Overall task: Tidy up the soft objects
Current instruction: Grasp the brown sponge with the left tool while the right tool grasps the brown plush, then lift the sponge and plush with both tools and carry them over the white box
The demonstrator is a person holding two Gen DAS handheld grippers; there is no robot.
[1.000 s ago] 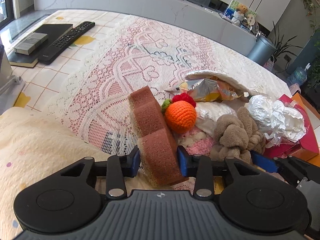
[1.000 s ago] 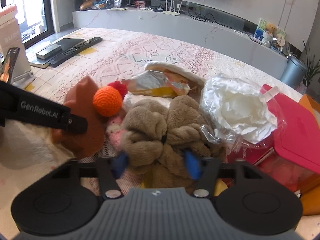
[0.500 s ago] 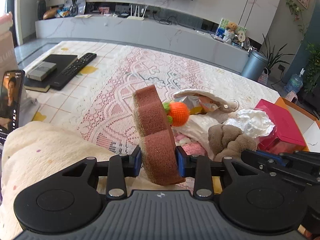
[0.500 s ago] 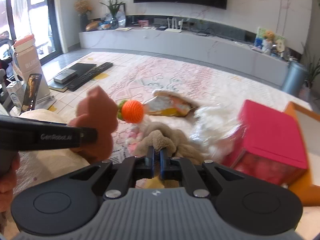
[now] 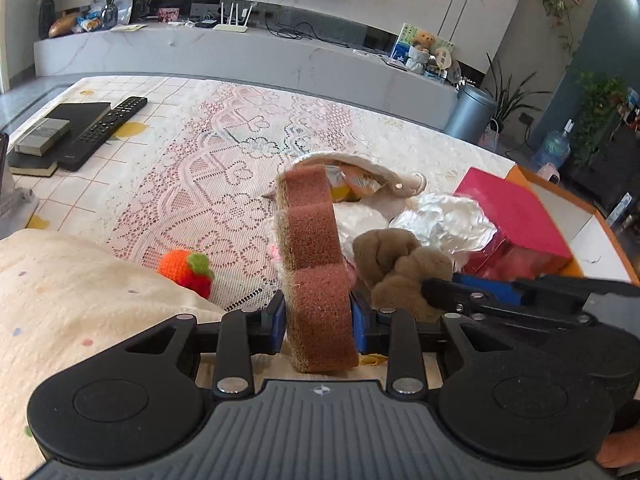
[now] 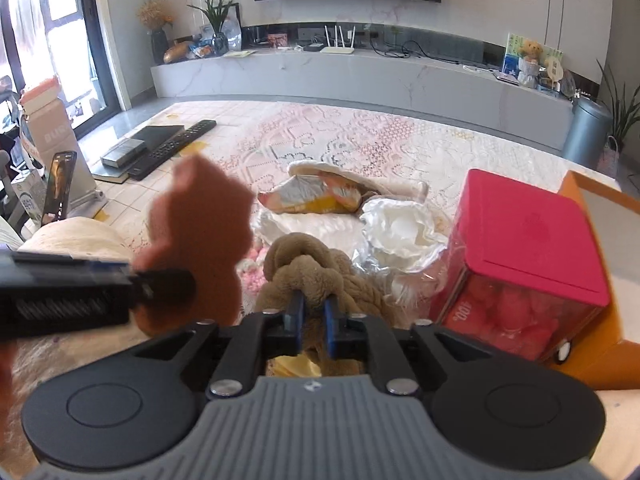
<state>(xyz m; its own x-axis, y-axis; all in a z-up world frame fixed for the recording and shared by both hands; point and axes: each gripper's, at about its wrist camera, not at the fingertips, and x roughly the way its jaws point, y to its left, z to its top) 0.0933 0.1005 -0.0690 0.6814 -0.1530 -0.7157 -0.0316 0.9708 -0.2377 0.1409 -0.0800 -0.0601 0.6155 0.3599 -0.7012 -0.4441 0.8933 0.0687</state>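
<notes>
My left gripper (image 5: pixel 318 316) is shut on a brown scalloped sponge (image 5: pixel 310 240), which stands upright between the blue pads; its jaws are closing. The sponge (image 6: pixel 200 220) also shows in the right wrist view, at the left. My right gripper (image 6: pixel 313 316) pinches a strand of a tan knotted plush (image 6: pixel 304 264), and its jaws are opening with the plush still between them. In the left wrist view the plush (image 5: pixel 396 256) hangs just right of the sponge. An orange crocheted ball (image 5: pixel 184 268) lies on the lace cloth beside a cream cushion (image 5: pixel 60 300).
Behind the plush lie a pink crochet piece (image 6: pixel 252 276), a snack bag (image 6: pixel 312 196) and crumpled white wrapping (image 6: pixel 400 228). A red box (image 6: pixel 528 232) sits in an orange tray (image 6: pixel 600 200) at the right. A remote (image 5: pixel 104 132) and a phone on a stand (image 6: pixel 60 188) are far left.
Both grippers rose. The right one went from open around the plush to pinching it. The orange ball left the sponge's side and now lies lower left by the cushion.
</notes>
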